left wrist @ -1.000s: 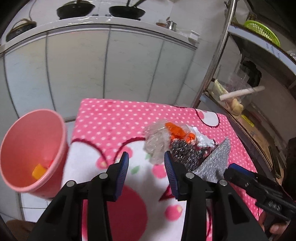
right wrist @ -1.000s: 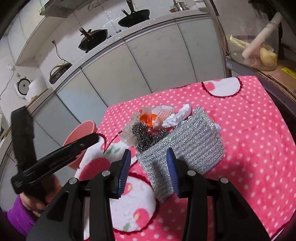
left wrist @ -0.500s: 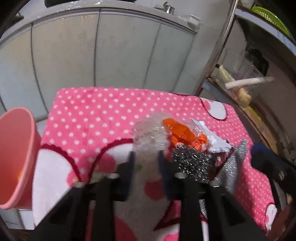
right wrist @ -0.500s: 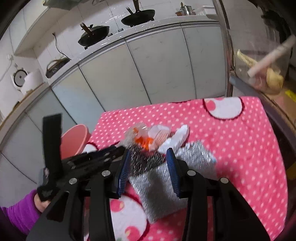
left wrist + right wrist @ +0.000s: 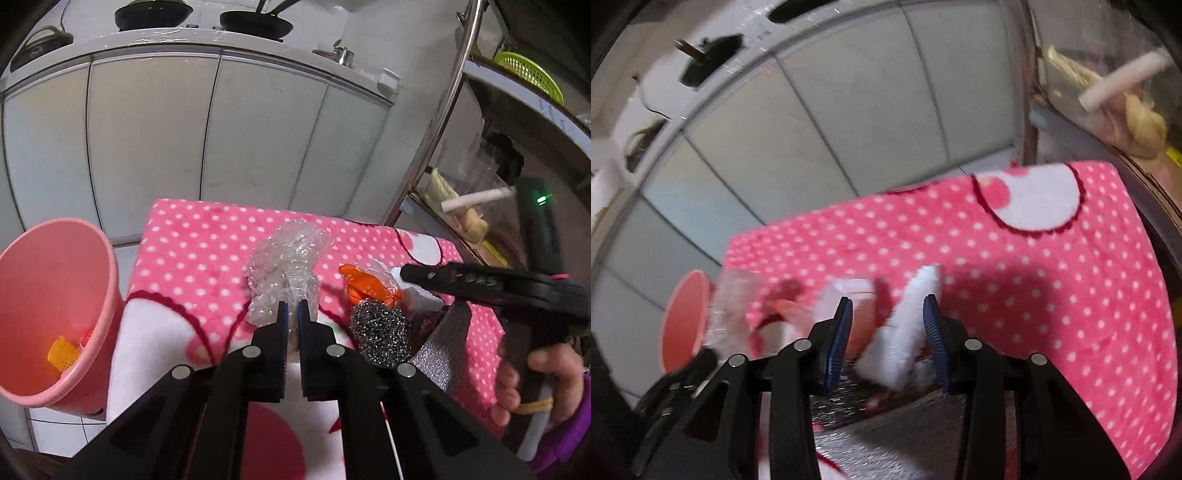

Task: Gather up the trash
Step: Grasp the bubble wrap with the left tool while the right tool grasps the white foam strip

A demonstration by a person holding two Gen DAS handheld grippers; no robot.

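I'm seeing the pink bin [image 5: 55, 306] sitting left of the cloth — my left gripper [image 5: 291, 314] is pinching the crumpled clear plastic [image 5: 286, 258], while my right gripper [image 5: 888, 332] is straddling white tissue [image 5: 905, 328], jaws apart.

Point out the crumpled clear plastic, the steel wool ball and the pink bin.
crumpled clear plastic [image 5: 286, 262], left wrist view, upper bulge.
steel wool ball [image 5: 380, 332], left wrist view, its middle.
pink bin [image 5: 110, 266], left wrist view, right rim.

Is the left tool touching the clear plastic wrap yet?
Touching. In the left wrist view the left tool is shut on the crumpled clear plastic wrap, which bulges above its tips.
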